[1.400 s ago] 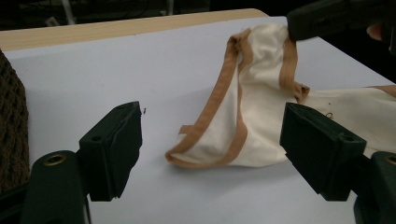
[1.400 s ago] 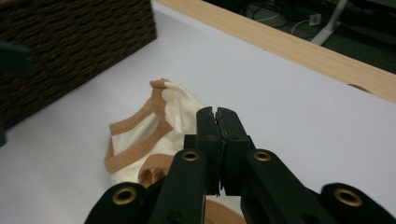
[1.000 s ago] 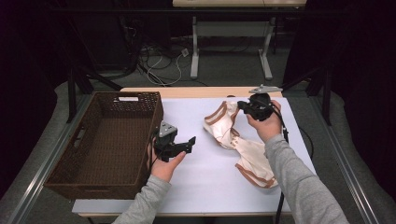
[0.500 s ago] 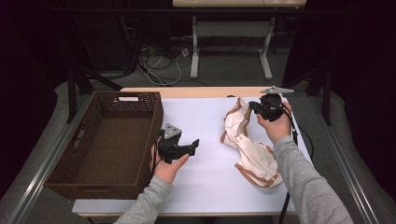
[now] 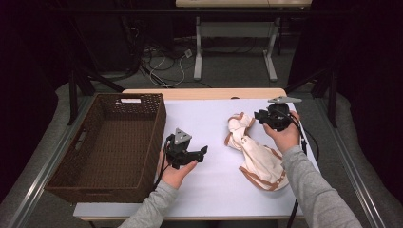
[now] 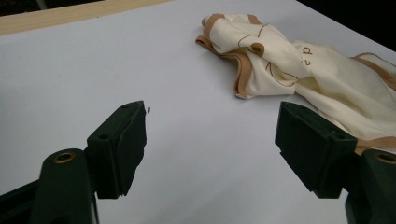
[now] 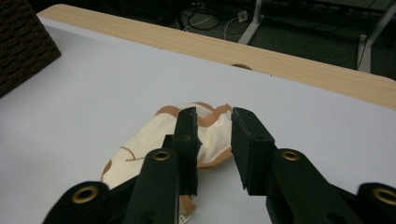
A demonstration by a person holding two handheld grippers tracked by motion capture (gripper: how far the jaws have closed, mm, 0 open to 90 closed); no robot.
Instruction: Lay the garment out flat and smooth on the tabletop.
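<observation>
A cream cloth with brown trim (image 5: 254, 152) lies crumpled on the white table (image 5: 209, 118), right of centre. My right gripper (image 5: 259, 115) hovers at the cloth's far right end with its jaws pointing left. In the right gripper view the right gripper (image 7: 215, 114) is open by a narrow gap, and the cloth (image 7: 140, 158) sits just beyond and below the tips. My left gripper (image 5: 202, 154) is held low over bare table left of the cloth. In the left gripper view the left gripper (image 6: 212, 112) is wide open and holds nothing, with the cloth (image 6: 299, 65) ahead to its right.
A large brown wicker basket (image 5: 157, 118) stands along the table's left side, and its corner (image 7: 23, 46) shows in the right gripper view. A wooden edge (image 5: 204, 92) runs along the table's far side. Cables and desk legs lie on the floor beyond.
The right gripper moved right and away from the person while the cloth dropped from its raised bunch onto the table. The left gripper shifted slightly right and stayed open.
</observation>
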